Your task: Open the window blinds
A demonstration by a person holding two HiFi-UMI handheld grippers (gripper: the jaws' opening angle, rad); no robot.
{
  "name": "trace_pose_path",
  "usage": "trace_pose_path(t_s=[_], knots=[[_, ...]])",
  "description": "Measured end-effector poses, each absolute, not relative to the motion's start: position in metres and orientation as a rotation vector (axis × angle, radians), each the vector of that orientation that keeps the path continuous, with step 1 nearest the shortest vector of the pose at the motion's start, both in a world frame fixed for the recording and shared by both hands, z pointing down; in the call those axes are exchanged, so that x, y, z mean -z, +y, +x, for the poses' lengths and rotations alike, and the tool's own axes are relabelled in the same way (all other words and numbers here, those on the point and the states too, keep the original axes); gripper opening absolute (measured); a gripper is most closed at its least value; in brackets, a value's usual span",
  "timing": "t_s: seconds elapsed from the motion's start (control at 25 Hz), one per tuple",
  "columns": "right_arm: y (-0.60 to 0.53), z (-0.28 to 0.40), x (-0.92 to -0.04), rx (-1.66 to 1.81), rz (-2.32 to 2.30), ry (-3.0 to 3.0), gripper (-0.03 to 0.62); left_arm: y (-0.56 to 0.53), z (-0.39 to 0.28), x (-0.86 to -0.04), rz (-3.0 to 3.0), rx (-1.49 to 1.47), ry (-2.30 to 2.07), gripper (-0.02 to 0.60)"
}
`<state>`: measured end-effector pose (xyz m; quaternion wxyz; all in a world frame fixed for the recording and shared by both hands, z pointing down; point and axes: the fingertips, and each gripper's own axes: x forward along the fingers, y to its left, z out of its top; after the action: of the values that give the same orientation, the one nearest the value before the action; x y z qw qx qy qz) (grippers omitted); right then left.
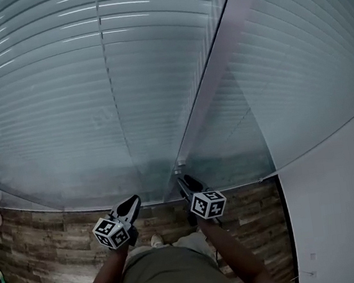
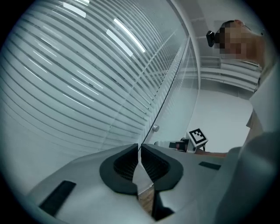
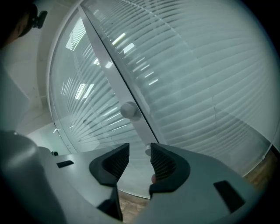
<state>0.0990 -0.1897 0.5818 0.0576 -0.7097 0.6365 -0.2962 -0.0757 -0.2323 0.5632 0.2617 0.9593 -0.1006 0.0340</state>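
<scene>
Just short of the knob (image 3: 129,109), right tongs (image 3: 140,148) are gaping to grip it; left tongs (image 2: 140,148) are idling shut, empty.

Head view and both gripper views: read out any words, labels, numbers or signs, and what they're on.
No readable words, numbers or brands in any view.
Only coded square markers, patterns not text, on the left hand-held gripper and right hand-held gripper.
</scene>
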Motion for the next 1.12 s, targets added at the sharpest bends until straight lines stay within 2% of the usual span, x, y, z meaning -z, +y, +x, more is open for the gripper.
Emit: trace_pose_path(t_s=[0.24, 0.88, 1.12], knots=[[-0.207, 0.102, -0.624, 0.893, -2.224, 1.908, 0.138, -0.232, -0.08, -0.575, 2.571, -0.1, -0.331, 0.015], [-0.216, 0.118, -0.62, 0.762, -2.488, 1.727, 0.129, -0.224, -0.081, -0.581, 2.571, -0.215, -0.281, 0.015], [-0.225, 0.113, -0.608, 0.53, -2.781, 1.934, 0.118, -0.234, -0.091, -0.571, 2.57, -0.211, -0.297, 0.015]])
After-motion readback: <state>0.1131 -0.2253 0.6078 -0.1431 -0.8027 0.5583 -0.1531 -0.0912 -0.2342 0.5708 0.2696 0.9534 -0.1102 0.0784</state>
